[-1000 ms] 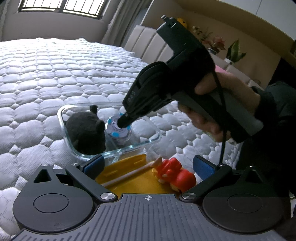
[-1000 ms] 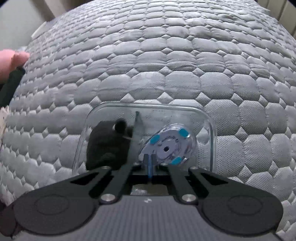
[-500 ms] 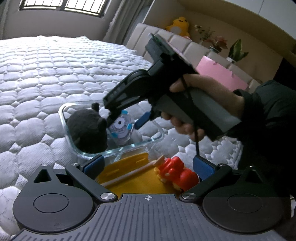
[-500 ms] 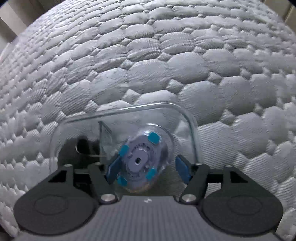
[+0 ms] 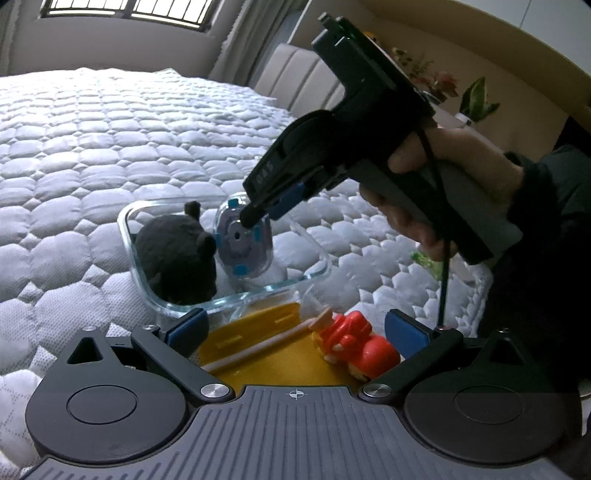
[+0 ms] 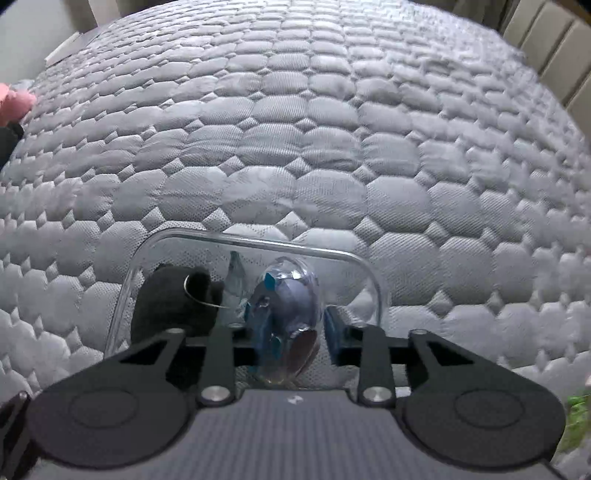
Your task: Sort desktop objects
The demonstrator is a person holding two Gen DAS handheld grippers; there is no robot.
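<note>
Right gripper (image 6: 293, 330) closing, pinching clear blue-studded disc (image 6: 288, 317) over clear glass tray (image 6: 258, 240), left gripper (image 5: 295, 328) spread, nothing held

We note a bed under a white quilted cover (image 5: 122, 147) filling the view. Barred window (image 5: 125, 11) high on the far wall, daylight through it. Pale curtain (image 5: 240, 48) beside it. Padded beige headboard (image 5: 299, 81). Potted plants (image 5: 476, 101) against a cream wall (image 5: 524, 66).
</note>
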